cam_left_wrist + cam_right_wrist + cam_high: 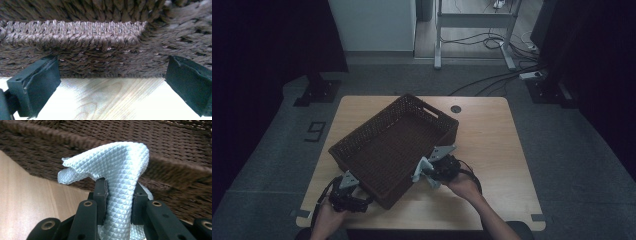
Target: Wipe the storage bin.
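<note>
A dark brown woven basket (362, 147) lies slanted across the middle of the wooden table (492, 145). My right gripper (422, 172) is at the basket's near right side, shut on a pale blue quilted cloth (120, 167) that bunches up between its jaws, just short of the basket's rim (172, 167). My left gripper (357, 187) rests at the basket's near left corner. Its jaws stand wide apart on either side of the basket wall (100, 62), with nothing pressed between them.
A small round grommet (455, 108) sits in the table's far edge. Beyond the table are a white cabinet (372, 25), a metal frame (472, 30) and cables on the grey floor. Bare tabletop lies to the right of the basket.
</note>
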Available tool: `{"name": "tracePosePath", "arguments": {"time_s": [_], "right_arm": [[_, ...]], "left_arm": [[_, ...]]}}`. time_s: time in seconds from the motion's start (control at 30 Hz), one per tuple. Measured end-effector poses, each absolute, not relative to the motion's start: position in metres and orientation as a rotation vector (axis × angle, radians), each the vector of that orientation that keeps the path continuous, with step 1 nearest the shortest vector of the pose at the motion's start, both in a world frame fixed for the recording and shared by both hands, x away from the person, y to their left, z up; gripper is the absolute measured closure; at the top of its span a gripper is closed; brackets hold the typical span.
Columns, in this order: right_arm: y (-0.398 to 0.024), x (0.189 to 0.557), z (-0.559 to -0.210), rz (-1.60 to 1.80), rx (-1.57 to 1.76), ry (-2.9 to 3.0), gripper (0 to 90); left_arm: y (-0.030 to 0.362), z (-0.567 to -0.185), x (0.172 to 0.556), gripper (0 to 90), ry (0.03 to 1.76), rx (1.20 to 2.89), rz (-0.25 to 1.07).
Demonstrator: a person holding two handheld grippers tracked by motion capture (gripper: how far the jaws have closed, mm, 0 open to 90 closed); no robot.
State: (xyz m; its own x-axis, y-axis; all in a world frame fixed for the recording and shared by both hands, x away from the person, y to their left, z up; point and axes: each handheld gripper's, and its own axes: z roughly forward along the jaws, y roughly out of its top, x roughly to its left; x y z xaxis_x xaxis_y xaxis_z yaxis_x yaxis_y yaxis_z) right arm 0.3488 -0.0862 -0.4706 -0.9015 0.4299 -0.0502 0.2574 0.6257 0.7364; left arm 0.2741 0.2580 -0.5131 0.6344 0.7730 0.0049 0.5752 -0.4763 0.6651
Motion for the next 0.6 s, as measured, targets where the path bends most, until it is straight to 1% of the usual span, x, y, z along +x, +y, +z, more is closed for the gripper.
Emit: {"name": "tracePosePath", "arguments": {"time_s": [0.6], "right_arm": [[-0.07,0.331,-0.471,1.164,0.494,2.658,70.8]], "left_arm": [[0.258,-0.513,0.274,0.0,1.047,2.22,0.404]]}}
